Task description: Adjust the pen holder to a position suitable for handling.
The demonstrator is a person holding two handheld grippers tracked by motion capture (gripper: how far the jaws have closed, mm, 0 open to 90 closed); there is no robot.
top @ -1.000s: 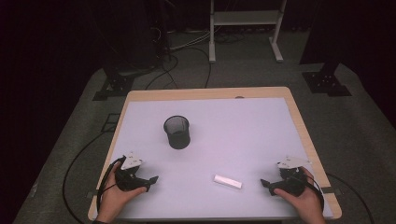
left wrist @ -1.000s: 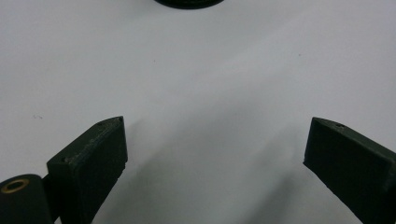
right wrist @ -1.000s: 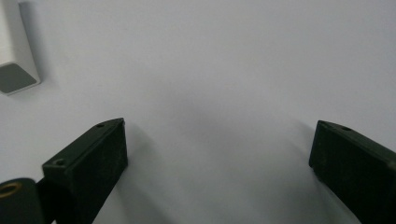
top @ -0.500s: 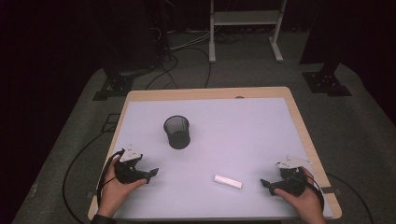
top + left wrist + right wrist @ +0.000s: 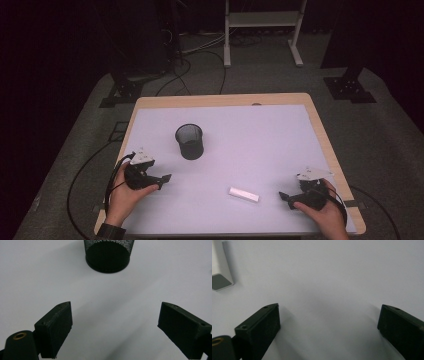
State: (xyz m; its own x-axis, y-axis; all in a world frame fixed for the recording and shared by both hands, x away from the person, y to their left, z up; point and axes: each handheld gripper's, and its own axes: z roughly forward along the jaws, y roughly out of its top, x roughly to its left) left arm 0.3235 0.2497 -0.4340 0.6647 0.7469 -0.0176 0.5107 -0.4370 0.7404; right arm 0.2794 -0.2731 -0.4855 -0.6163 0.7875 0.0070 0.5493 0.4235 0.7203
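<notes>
A black mesh cup stands upright left of the middle of the white table top. A small white block lies flat near the front, right of centre. My left gripper hovers front-left, pointing right towards the cup. Its jaws are open; they have just been closing a little, with nothing between them. My right gripper rests front-right, pointing left at the block. It is open over bare table.
The table has a wooden rim. On the dark floor behind it lie cables, with a white metal stand and black stand feet farther back.
The left hand has lifted and drifted away from the front edge towards the cup. The right hand, the cup and the block have stayed put.
</notes>
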